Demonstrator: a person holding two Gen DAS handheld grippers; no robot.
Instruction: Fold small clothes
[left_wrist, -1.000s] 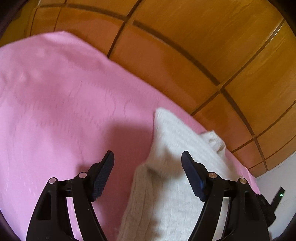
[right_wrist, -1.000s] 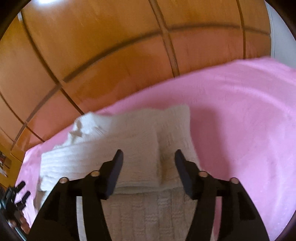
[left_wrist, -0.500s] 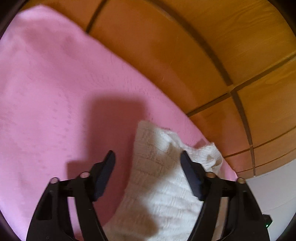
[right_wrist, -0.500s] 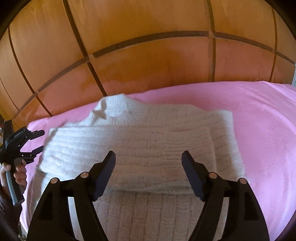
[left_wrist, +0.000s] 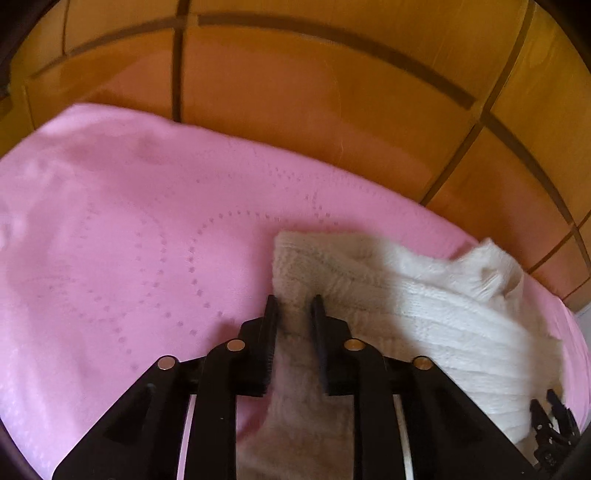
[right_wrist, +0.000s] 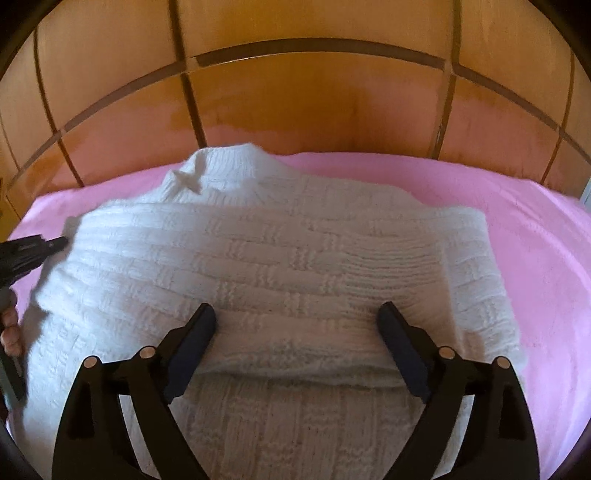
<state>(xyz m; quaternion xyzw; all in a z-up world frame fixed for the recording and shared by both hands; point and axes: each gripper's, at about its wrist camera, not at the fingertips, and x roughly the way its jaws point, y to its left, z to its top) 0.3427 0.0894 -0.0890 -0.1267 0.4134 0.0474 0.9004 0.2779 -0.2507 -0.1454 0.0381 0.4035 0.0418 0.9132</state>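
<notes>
Your left claw (left_wrist: 294, 308) has just been closing and pinches the white knit sweater's (right_wrist: 280, 258) left edge on the pink bedspread (left_wrist: 129, 258), while your right claw (right_wrist: 297, 325) (jaws just opening, spread wide) hovers over its folded middle.

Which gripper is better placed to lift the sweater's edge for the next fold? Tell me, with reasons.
Left. The left gripper has just been closing, and the white sweater edge sits pinched between its jaws on the pink bedspread. The right gripper has been opening and hovers wide above the folded middle, gripping nothing.
</notes>
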